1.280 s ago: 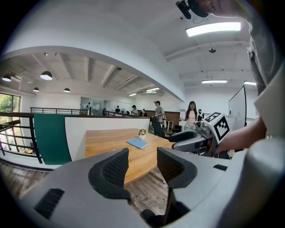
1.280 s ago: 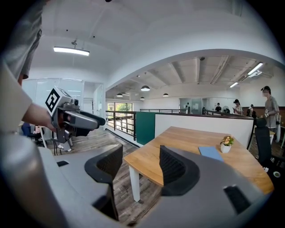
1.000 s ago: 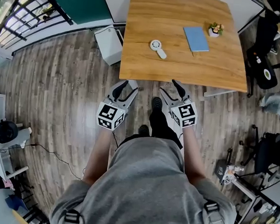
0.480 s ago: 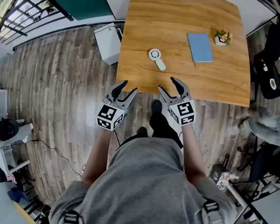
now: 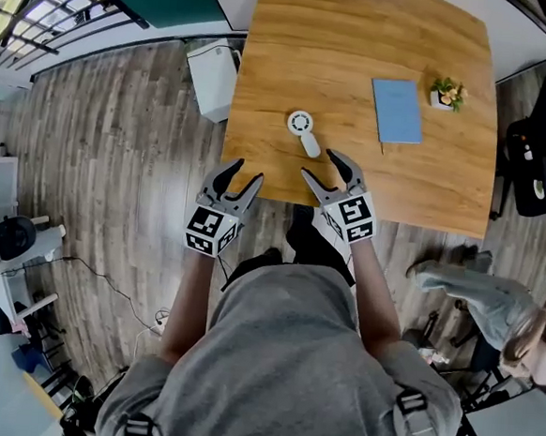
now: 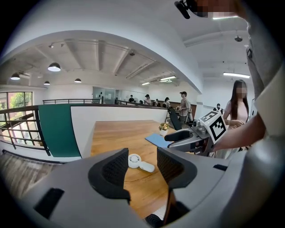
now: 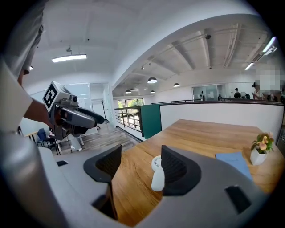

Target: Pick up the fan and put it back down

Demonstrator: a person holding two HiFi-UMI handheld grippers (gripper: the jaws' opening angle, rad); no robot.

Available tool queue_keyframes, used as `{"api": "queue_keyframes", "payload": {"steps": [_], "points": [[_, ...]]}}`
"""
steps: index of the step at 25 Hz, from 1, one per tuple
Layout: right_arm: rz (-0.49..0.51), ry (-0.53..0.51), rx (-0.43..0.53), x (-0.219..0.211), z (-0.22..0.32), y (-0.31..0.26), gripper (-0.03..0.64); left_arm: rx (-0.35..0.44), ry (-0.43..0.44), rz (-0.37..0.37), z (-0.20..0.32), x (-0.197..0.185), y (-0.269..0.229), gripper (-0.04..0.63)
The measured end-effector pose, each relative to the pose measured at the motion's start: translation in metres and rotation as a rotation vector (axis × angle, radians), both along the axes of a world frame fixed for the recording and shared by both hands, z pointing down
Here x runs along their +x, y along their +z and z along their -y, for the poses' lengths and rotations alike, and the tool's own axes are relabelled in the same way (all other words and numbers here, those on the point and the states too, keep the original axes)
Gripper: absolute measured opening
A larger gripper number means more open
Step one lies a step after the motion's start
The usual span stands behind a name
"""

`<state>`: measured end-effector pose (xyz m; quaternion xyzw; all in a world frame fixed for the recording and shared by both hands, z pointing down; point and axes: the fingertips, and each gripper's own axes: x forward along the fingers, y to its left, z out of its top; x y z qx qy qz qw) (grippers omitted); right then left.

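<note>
Both grippers now reach the wooden table's near edge.
Left gripper and right gripper gape empty, ribbed black pads apart, right jaws just widening; the round-headed white plastic fan lies flat on the table just beyond.

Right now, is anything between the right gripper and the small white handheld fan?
Nothing visible. Only bare wooden table separates the right gripper, whose empty jaws have just been opening, from the small white handheld fan. The blue notebook and little potted plant sit off to the right.
</note>
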<state>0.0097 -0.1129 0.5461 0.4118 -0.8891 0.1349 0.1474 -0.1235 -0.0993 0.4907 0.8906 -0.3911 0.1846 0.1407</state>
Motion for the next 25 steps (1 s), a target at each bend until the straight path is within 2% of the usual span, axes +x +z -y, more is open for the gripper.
{"api": "queue_keyframes", "payload": {"steps": [13,25], "points": [[-0.030,-0.099,-0.044,-0.012,0.047,0.022,0.339,-0.009,-0.075,0.004,0.043,-0.002,0.006,0.209],[-0.085,-0.085,-0.097,-0.016,0.080,0.063,0.368,-0.038,-0.060,0.007,0.070,-0.007,0.020,0.209]]}}
